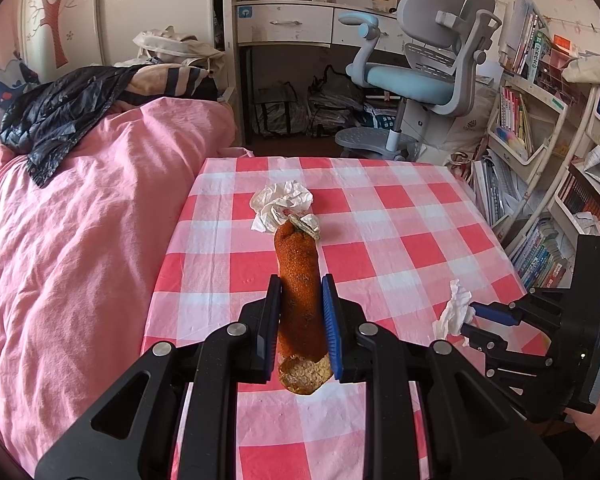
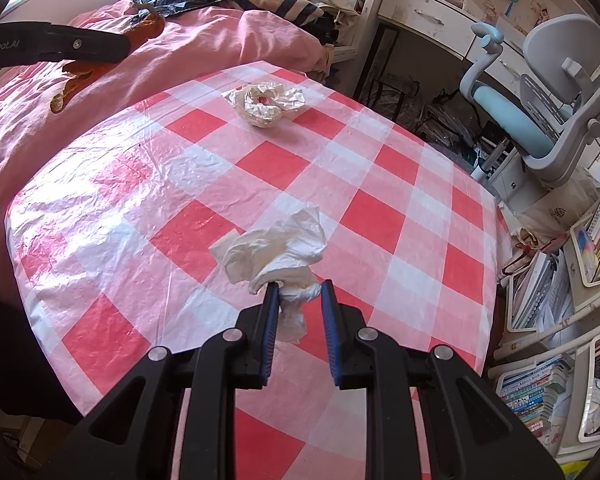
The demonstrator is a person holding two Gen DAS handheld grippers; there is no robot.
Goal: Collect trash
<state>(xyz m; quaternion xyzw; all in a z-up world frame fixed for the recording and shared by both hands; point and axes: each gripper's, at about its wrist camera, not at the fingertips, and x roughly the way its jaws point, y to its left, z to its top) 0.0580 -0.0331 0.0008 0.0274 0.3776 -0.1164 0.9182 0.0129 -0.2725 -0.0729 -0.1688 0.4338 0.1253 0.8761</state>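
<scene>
Two handheld grippers work over a table covered in a red-and-white checked cloth (image 2: 384,216). Three pieces of trash are in view: one orange peel strip and two balls of crumpled white paper.

The left gripper (image 1: 301,304) is clamped on the long orange peel (image 1: 300,288), which is rough and orange-brown outside with pale pith at its cut end. Its blue-padded fingers press both sides, holding it above the cloth.

The right gripper (image 2: 300,300) pinches a crumpled white tissue (image 2: 276,252) near the table's near edge. The left finger touches the wad; whether the right finger touches it cannot be told.

The second paper ball (image 2: 265,104), a shinier crumpled wrapper with a red spot in its middle, lies alone on the far part of the table, well apart from the tissue.

One pink-covered bed (image 1: 80,220) is beside the table, and one grey-and-blue desk chair (image 1: 424,52) is beyond it.
</scene>
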